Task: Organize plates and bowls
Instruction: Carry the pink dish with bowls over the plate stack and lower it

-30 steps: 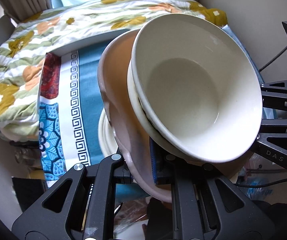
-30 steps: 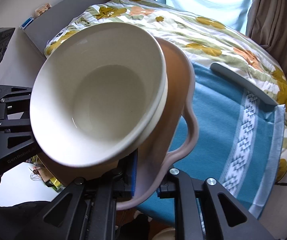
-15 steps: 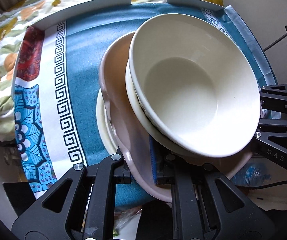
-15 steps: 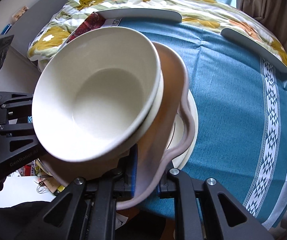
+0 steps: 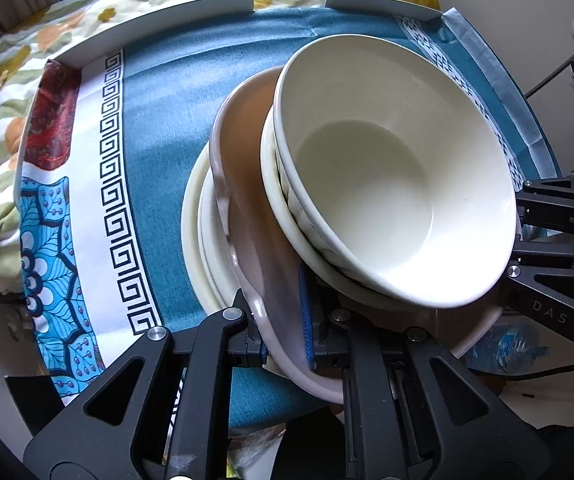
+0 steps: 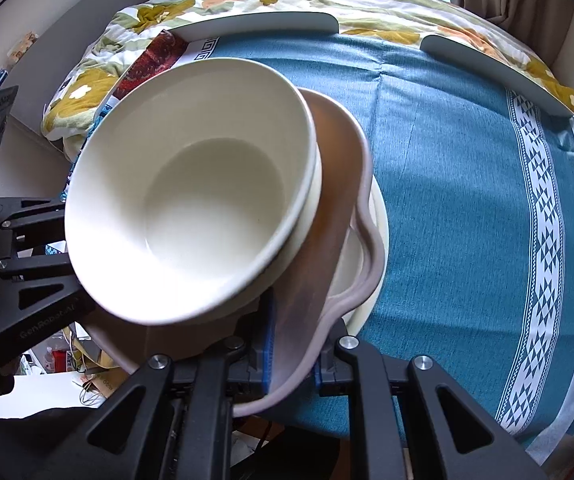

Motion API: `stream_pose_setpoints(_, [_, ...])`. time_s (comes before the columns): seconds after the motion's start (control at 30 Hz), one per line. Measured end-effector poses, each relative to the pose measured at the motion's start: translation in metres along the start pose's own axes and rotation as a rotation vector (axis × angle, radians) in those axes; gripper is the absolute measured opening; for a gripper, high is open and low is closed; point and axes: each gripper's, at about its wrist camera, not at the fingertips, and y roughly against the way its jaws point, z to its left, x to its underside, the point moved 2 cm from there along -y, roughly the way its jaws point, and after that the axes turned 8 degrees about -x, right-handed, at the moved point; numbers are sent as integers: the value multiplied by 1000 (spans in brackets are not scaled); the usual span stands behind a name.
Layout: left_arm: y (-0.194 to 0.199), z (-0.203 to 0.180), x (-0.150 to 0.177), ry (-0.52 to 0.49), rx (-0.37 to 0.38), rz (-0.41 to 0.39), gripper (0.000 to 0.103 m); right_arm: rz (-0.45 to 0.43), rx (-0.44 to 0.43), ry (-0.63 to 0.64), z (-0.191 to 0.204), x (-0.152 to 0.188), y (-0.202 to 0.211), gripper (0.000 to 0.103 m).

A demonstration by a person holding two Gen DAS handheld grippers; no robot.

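Where both claws pinch: pink plate's (image 5: pixel 255 216) opposite rims, bowls (image 5: pixel 387 184) atop.

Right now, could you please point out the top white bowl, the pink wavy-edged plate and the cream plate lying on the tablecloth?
top white bowl (image 5: pixel 367 184): left wrist view, inner bottom.
pink wavy-edged plate (image 6: pixel 335 184): right wrist view, bare inner surface.
cream plate (image 5: pixel 191 224): left wrist view, outer rim.

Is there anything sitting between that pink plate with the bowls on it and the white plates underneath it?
Nothing visible. The pink plate, carrying the stacked cream bowls, is held by the left gripper and right gripper directly over the white plates on the blue tablecloth. Whether it already touches them cannot be told.
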Motion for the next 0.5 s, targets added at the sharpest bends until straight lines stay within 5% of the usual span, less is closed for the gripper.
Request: stream_pose_setpoints(0.5, [11,7,-7,8,-42,23,12,-5,0,-72,-5,0,9,14])
